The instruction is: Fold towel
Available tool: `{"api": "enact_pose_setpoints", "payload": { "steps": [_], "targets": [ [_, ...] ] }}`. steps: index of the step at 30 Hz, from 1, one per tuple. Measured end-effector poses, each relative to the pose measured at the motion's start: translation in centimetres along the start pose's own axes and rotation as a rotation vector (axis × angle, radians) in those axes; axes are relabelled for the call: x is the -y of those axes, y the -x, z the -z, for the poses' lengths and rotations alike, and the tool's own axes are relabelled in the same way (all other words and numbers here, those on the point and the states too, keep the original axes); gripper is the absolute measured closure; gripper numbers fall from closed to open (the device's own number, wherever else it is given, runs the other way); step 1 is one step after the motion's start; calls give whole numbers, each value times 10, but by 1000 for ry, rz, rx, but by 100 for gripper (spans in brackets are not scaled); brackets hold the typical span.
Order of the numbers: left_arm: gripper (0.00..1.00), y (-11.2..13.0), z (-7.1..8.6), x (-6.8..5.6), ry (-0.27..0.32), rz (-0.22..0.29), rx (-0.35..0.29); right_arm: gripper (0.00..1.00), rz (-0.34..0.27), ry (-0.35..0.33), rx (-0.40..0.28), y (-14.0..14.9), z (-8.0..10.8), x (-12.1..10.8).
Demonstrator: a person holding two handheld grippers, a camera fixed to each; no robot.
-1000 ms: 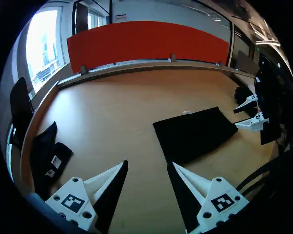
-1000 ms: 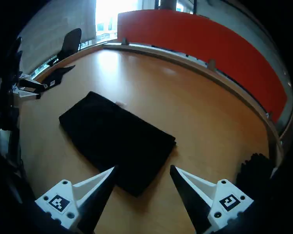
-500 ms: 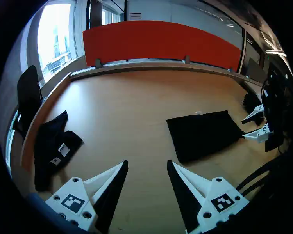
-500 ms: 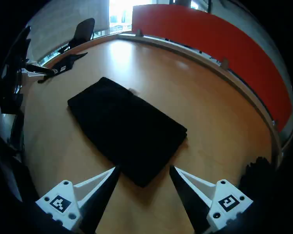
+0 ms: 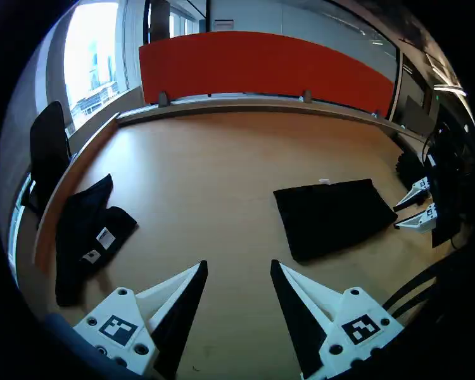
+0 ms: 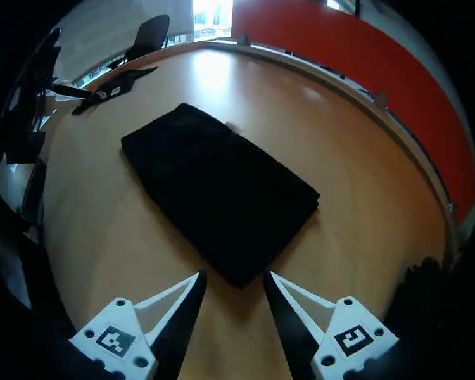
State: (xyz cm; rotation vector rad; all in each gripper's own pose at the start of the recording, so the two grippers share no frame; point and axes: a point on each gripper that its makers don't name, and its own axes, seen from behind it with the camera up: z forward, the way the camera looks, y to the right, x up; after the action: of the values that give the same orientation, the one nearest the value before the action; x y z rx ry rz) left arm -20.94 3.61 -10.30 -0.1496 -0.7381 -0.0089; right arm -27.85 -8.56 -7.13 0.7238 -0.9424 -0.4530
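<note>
A black towel [image 5: 332,215] lies folded into a flat rectangle on the wooden table [image 5: 212,164]. My left gripper [image 5: 237,269] hovers open over bare wood, well short of the towel, which lies ahead to its right. In the right gripper view the towel [image 6: 218,183] stretches diagonally away. My right gripper [image 6: 234,275] is open, with the towel's near corner just ahead of its fingertips and nothing gripped. The left gripper view shows the right gripper [image 5: 418,206] at the towel's far right end. The right gripper view shows the left gripper [image 6: 66,92] far off at upper left.
A pile of black cloth with white tags [image 5: 85,231] lies near the table's left edge, next to a black chair [image 5: 44,155]. A red divider [image 5: 263,63] runs along the table's far edge. Another dark bundle [image 6: 421,278] sits at the right.
My right gripper has come closer to the towel's near corner and its fingers have narrowed somewhat. The left gripper view has shifted slightly, so the towel sits farther right.
</note>
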Motion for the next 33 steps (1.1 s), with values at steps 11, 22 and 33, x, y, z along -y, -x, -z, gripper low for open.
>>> {"api": "enact_pose_setpoints", "payload": {
  "steps": [11,22,33],
  "targets": [
    [27,1,-2,1,2,0,5,69,-13,-22,21,10,3,0],
    [27,2,-3,0,3,-6,9,78,-19,-26,29,13,2,2],
    [27,1,-3,1,0,-3,10,94,-44,-20,11,10,3,2]
  ]
}}
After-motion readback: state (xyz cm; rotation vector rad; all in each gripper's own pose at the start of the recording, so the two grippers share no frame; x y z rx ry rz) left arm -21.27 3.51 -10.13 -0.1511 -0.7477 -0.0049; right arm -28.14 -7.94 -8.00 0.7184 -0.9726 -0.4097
